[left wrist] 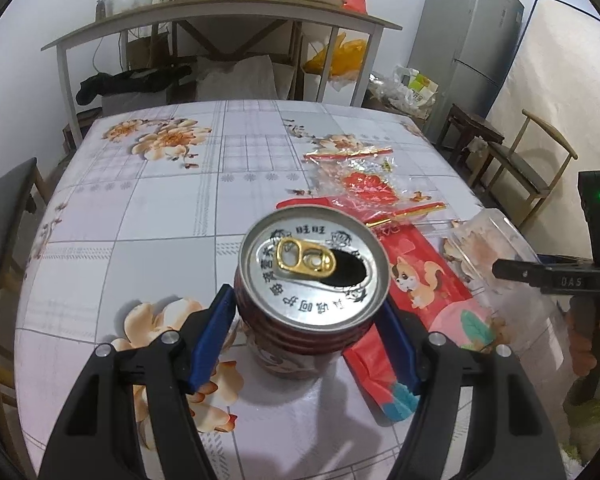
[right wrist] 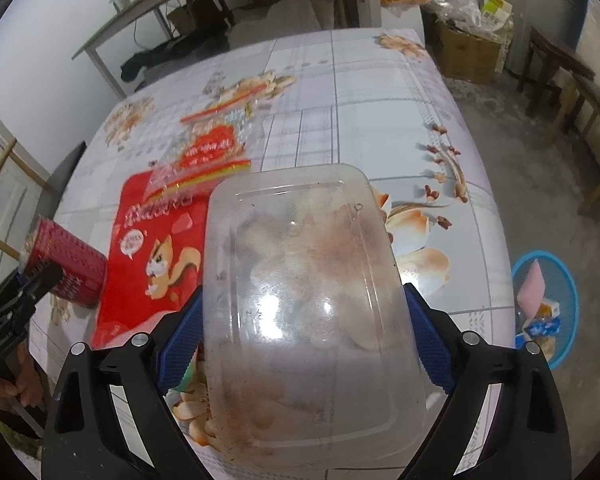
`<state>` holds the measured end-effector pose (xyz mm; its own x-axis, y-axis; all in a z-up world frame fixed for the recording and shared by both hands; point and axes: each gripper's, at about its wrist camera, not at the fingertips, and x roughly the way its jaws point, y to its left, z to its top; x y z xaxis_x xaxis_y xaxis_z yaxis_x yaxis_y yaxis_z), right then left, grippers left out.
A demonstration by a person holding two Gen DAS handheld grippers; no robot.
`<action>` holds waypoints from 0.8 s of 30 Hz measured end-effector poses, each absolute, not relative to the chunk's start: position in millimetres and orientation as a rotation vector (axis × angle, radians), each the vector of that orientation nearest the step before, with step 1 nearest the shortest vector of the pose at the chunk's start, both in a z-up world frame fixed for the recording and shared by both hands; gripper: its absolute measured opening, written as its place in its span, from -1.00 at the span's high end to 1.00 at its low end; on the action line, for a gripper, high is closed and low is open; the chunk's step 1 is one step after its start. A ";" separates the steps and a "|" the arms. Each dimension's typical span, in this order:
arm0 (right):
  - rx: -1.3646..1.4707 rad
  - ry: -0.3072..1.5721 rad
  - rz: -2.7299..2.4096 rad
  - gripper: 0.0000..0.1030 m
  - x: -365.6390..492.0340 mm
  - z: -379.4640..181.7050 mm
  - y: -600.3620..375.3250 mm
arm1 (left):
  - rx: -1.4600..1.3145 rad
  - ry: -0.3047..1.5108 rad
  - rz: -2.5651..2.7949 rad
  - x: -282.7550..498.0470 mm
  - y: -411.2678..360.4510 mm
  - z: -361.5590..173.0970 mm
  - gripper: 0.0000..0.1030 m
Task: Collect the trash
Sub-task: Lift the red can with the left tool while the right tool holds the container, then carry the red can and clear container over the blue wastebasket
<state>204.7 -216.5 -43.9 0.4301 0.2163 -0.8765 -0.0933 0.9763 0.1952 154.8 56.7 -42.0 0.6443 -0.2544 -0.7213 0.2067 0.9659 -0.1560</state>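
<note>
Left gripper (left wrist: 306,334) clamped on a red can (left wrist: 300,304), both blue pads (left wrist: 212,340) pressed to its ribbed sides. Can upright, opened, gold tab on the lid, its base at or just above the table (left wrist: 160,208) (contact hidden by the can itself). Beside it, a red squirrel bag (left wrist: 424,280) lies flat; past that, a clear wrapper (left wrist: 364,176) with red print.

Right gripper (right wrist: 304,336) grasps a clear tub (right wrist: 312,300), pads tight against both long walls. Tub is smeared and cloudy, raised over the table's near edge, partly covering the squirrel bag. On the floor to the right, a blue bin (right wrist: 556,272) with scraps inside. Person's hand (right wrist: 8,388) shows at lower left, on the left tool's handle
</note>
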 end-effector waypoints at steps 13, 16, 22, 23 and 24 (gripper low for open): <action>0.083 1.119 0.193 -0.73 204.6 -49.8 -212.1 | -0.055 0.847 -0.213 159.2 53.9 -44.9 -0.28; 0.099 1.112 0.193 -0.70 203.5 -48.6 -214.7 | -0.061 0.853 -0.199 158.4 53.7 -44.1 -0.27; 0.145 1.103 0.193 -0.66 202.6 -45.1 -221.0 | -0.040 0.856 -0.167 156.6 52.3 -40.0 -0.27; 0.150 1.103 0.192 -0.65 202.6 -44.9 -221.5 | -0.037 0.858 -0.158 156.5 52.4 -39.3 -0.27; 0.152 1.103 0.190 -0.65 202.6 -44.9 -221.7 | -0.036 0.858 -0.152 156.2 52.5 -38.7 -0.27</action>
